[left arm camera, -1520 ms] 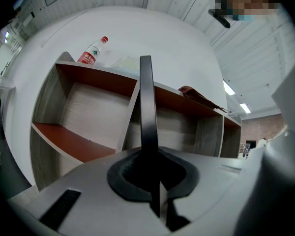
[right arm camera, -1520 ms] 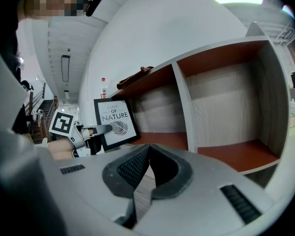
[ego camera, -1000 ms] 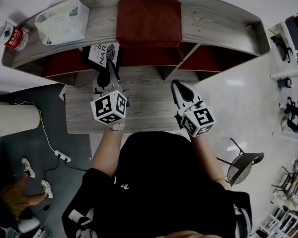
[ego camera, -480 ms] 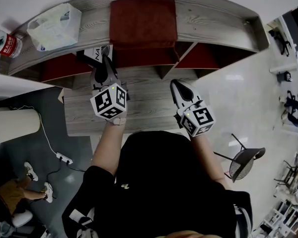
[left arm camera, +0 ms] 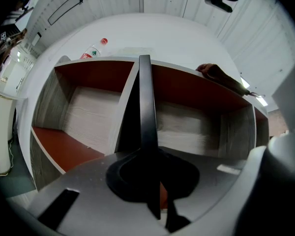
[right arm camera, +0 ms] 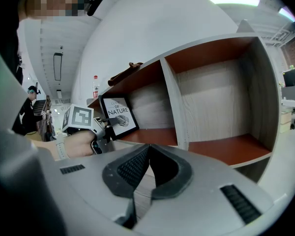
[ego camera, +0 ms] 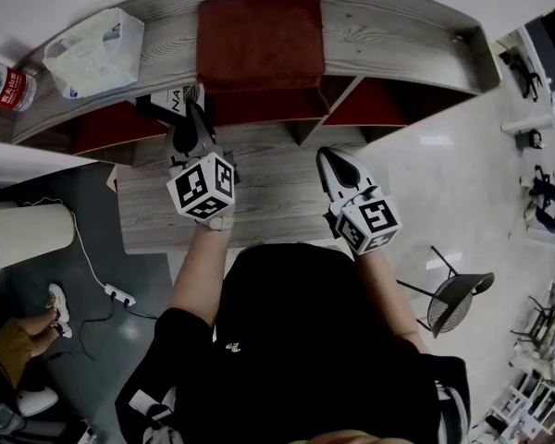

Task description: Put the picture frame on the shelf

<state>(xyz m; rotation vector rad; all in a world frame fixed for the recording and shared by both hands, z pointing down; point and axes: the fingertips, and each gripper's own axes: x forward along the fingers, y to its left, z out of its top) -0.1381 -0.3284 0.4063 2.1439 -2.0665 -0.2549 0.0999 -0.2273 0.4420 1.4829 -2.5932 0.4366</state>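
A black picture frame [ego camera: 169, 101] with a white print reading "OF NATURE" is held by my left gripper [ego camera: 191, 118], shut on its edge. It is at the mouth of the shelf's [ego camera: 398, 40] left compartment. In the right gripper view the frame [right arm camera: 119, 117] leans back, with its lower edge at the compartment's red floor; whether it rests there I cannot tell. The left gripper view shows the frame [left arm camera: 145, 102] edge-on between the jaws. My right gripper [ego camera: 330, 162] hangs shut and empty over the low wooden table [ego camera: 268, 202], apart from the shelf.
On the shelf top lie a folded red cloth [ego camera: 259, 40], a plastic-wrapped tissue pack [ego camera: 94, 40] and a bottle [ego camera: 5, 85]. Middle and right compartments [right arm camera: 221, 107] hold nothing. A white bin [ego camera: 18, 229], a power strip [ego camera: 117, 292], a chair [ego camera: 455, 305] and a seated person [ego camera: 18, 350] surround the table.
My left gripper has carried the frame a little further in toward the left compartment, so less of it shows under the top board. The right gripper has stayed put.
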